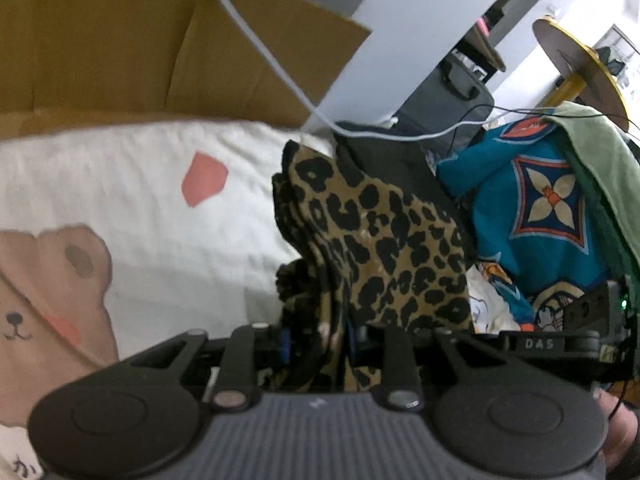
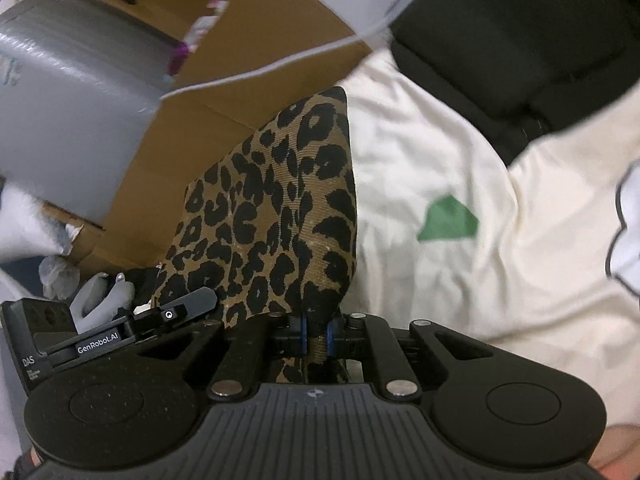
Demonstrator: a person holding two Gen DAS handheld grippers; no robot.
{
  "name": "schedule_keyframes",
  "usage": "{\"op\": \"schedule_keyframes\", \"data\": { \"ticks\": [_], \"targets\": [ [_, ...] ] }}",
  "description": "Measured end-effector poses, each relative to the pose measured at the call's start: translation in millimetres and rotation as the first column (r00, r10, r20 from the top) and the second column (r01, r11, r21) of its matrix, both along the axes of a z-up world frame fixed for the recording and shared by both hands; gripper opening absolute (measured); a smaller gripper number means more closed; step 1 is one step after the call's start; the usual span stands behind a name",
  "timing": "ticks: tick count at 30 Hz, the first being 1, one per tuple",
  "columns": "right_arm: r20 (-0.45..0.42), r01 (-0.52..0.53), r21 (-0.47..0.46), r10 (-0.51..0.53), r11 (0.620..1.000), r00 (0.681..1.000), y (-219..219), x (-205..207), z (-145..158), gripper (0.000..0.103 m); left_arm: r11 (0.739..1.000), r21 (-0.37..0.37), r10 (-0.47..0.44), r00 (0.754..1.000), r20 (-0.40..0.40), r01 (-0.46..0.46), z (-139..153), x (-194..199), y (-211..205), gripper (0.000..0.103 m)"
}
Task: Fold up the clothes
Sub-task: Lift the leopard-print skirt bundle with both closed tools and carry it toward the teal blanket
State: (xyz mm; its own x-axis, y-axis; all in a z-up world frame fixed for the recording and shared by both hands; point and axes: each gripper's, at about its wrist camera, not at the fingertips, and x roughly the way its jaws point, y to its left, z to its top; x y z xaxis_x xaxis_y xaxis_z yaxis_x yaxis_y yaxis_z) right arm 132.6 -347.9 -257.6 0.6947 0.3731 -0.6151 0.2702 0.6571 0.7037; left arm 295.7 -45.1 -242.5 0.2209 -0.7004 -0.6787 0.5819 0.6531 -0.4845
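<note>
A leopard-print garment (image 1: 372,240) is held up off the bed between both grippers. My left gripper (image 1: 316,340) is shut on its bunched lower edge, the cloth rising in folds above the fingers. In the right wrist view the same leopard-print garment (image 2: 280,216) stands up in a pointed flap, and my right gripper (image 2: 316,338) is shut on a thin edge of it between the blue pads (image 2: 303,336). The other gripper's body (image 2: 100,336) shows at the left, close by.
A cream bedsheet (image 1: 160,184) with bear and heart prints lies below. A teal patterned cloth (image 1: 540,216) and a green cloth (image 1: 600,160) are piled on the right. A cardboard box (image 1: 160,40) stands behind, a white cable (image 1: 260,48) hangs across, and a black cushion (image 2: 520,40) lies far right.
</note>
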Motion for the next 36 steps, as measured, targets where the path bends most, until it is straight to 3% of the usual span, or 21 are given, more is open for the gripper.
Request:
{"op": "schedule_keyframes", "data": {
  "ticks": [8, 17, 27, 36],
  "targets": [
    [0.109, -0.044, -0.102, 0.055, 0.994, 0.993, 1, 3, 33, 0.007, 1.0, -0.017, 0.027, 0.994, 0.106, -0.026, 35, -12, -1, 0.025],
    [0.204, -0.067, -0.196, 0.107, 0.978, 0.973, -1, 5, 70, 0.007, 0.997, -0.054, 0.069, 0.984, 0.161, -0.061, 59, -15, -8, 0.025],
    [0.281, -0.026, -0.285, 0.109, 0.958, 0.953, -20, 1, 103, 0.007, 0.999, -0.047, 0.025, 0.971, 0.236, -0.015, 90, -23, -42, 0.025],
    [0.301, 0.034, -0.335, 0.073, 0.942, 0.951, -54, -10, 116, 0.007, 0.994, -0.108, 0.015, 0.97, 0.243, 0.012, 93, -28, -84, 0.025]
  ]
}}
